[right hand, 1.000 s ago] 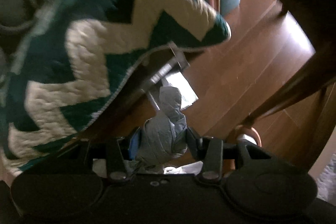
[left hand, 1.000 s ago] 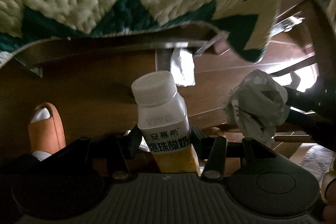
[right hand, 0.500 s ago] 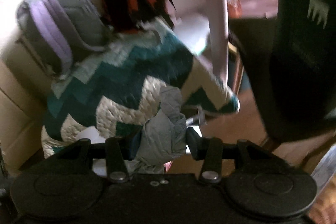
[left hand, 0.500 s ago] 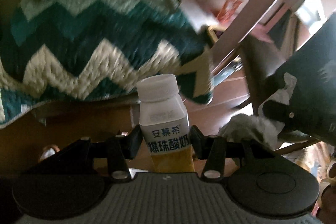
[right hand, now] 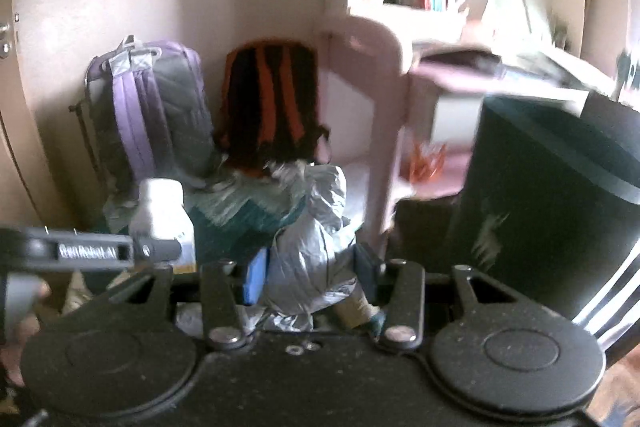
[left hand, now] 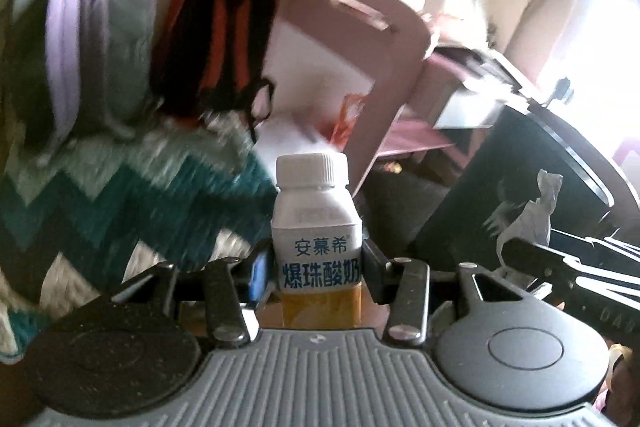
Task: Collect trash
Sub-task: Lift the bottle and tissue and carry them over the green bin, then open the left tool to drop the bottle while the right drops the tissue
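Bottle (left hand: 317,227) upright in left tongs (left hand: 316,277), angled downward.

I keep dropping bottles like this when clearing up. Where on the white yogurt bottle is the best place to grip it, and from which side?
Grip the yogurt bottle on its flat labelled sides, below the sloping shoulder, coming level from the side, as the left gripper does. The body there looks squarish and upright, so the pads sit flat; the cap and shoulder are narrower and would likely slip.

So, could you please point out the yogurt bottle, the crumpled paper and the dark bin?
yogurt bottle (left hand: 318,243): left wrist view, its label.
crumpled paper (right hand: 314,239): right wrist view, its middle.
dark bin (right hand: 536,195): right wrist view, its side wall.
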`<state>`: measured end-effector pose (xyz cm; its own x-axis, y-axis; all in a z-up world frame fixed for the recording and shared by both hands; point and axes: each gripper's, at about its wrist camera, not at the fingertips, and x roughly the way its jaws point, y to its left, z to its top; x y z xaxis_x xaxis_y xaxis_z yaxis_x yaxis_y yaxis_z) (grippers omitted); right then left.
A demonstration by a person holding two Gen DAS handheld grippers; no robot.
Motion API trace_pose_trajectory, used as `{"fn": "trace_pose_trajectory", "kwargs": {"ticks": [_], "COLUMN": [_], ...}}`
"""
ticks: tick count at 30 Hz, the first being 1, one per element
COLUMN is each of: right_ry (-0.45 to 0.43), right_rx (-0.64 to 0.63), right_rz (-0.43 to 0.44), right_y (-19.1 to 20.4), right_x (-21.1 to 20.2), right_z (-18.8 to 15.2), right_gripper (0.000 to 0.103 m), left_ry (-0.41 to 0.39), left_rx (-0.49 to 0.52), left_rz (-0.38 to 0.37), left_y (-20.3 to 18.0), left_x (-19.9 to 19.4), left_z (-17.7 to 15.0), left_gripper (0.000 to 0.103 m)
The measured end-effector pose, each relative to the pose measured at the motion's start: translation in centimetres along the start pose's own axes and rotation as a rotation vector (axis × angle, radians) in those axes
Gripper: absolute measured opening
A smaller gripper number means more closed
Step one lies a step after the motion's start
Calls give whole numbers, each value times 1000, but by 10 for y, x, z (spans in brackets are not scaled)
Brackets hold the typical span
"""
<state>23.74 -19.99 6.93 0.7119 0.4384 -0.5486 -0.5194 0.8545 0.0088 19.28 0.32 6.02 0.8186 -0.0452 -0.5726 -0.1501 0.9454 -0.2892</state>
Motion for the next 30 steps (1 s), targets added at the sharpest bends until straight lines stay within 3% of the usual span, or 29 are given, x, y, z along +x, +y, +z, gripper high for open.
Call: {"fn": "trace_pose_trajectory", "kwargs": {"ticks": [10, 14, 19, 25, 30], "right_ry": [-129, -173, -183, -145, -109], "right_rx": [-51, -100, -43, -22, -37], "right_rz": [-144, -268, -370, -390, -394], "right_y": [-64, -96, -146, -195, -224], "right_x": [-53, -66, -64, -48, -24], "right_z": [57, 77, 94, 90, 81], "right_gripper": [45, 45, 45, 45, 45], "left_ry": [-113, -144, -137, -110, -67], "left_rx": [113, 182, 199, 281, 323], "left_rz": [-113, -177, -245, -282, -267], "left_y": [-97, -147, -204, -267, -298], "left_x": [-18, -18, 1, 36, 75], "left_z": [81, 110, 140, 149, 143], "left_gripper": [46, 46, 46, 46, 46]}}
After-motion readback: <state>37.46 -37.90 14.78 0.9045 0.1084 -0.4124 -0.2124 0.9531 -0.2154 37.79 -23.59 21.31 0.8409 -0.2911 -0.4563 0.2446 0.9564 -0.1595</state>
